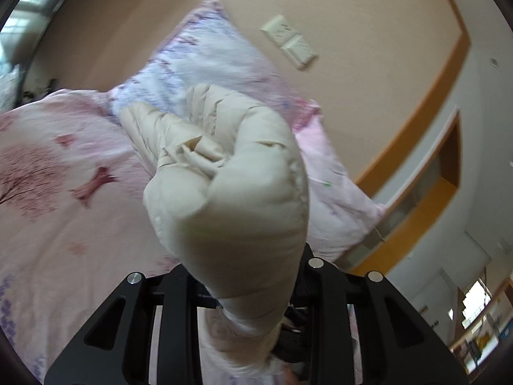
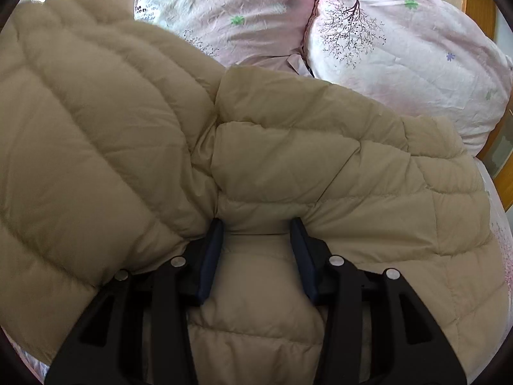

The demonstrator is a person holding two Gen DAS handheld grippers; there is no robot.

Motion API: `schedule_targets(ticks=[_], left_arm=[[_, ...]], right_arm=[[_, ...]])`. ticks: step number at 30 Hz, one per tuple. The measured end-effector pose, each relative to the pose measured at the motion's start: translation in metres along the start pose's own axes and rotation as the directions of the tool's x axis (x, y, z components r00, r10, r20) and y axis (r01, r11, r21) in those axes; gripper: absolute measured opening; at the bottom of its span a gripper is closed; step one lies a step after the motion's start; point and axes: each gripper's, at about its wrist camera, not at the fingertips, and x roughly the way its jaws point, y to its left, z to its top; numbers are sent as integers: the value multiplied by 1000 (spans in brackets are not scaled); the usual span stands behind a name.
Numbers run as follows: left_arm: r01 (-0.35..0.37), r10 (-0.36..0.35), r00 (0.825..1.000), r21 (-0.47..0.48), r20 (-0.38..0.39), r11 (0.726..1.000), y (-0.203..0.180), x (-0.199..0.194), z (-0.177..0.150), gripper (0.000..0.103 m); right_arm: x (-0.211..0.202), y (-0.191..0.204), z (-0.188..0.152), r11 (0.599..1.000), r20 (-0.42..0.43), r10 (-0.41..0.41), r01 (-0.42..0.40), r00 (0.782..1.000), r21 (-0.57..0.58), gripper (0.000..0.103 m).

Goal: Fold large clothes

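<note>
Left wrist view: the left gripper (image 1: 253, 292) is clenched on a puffy end of a cream down jacket (image 1: 231, 186), probably a sleeve or cuff, though I cannot be sure. The fingers themselves are hidden under the bulging fabric, which is lifted clear of the bed (image 1: 64, 231) and fills the middle of the frame. Beyond it a pink cover printed with trees spreads to the left, and a pale floral pillow (image 1: 208, 54) leans against the beige wall at the head of the bed.

From the right wrist, the right gripper (image 2: 256, 227) stands released, its dark pads (image 2: 210, 256) apart on either side of a quilted panel, touching or nearly touching the cloth without pinching it. The jacket (image 2: 128, 122) lies rumpled across the bed here, tan in this light, stitched in broad padded channels, with one section lapped over another. Two pink pillows (image 2: 400, 48) sit just behind it at the head edge.

By its look, the jacket should be light and very soft (puffy, with a smooth and likely slippery shell), so it will spring back from a fold. A firm hold on a seam, hem or cuff seems safer than on a padded channel.
</note>
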Motion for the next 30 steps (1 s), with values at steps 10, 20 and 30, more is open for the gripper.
schedule_targets(ticks=[10,20,30], left_arm=[[144,-118,982,187,-146,972,-60,37,-26,28],[141,-96,975,231,-199,963,-75,57,-43,28],[150,-88,967,253,-240,956,-89,69,-54,28]], right_arm=[[0,-4,3,999,6,44,-44,999,-16,48],[-87,-123,-34,976,155,150,-171,976,136,64],[-66,-238,-73,864,45,167,-169,985,475,53]])
